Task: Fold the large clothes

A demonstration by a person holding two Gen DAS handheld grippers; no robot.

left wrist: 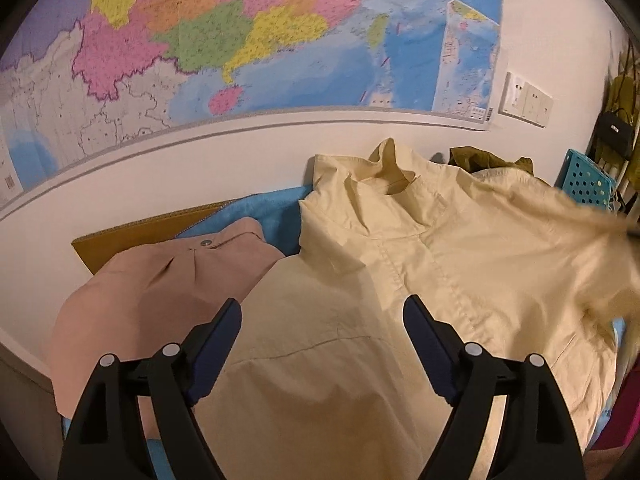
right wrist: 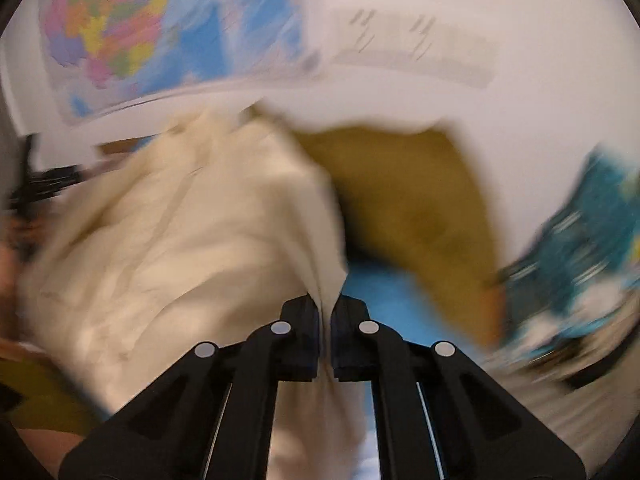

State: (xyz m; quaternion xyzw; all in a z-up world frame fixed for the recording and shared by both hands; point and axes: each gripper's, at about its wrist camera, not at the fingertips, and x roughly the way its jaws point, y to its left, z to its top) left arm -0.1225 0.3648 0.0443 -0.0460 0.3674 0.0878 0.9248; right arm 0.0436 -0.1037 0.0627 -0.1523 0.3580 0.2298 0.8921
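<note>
Left tool point(left wrist: 322, 316) is hovering w/ jaws standing wide apart, nothing between them, just above the cream jacket point(left wrist: 400, 280). Jacket is lying spread on the blue cloth point(left wrist: 276, 216), collar toward the wall, right beside a pink garment point(left wrist: 160, 292) that's lying to its left. Right tool point(right wrist: 325, 312) is clamping a pinch of the cream jacket's fabric, view badly blurred. Olive garment point(right wrist: 408, 208) is sitting behind the jacket, teal perforated crate point(left wrist: 586, 184) near the far right.

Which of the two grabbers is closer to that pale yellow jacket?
Right. The right gripper is clamped on the yellow jacket fabric; the left gripper hovers open above it.
</note>
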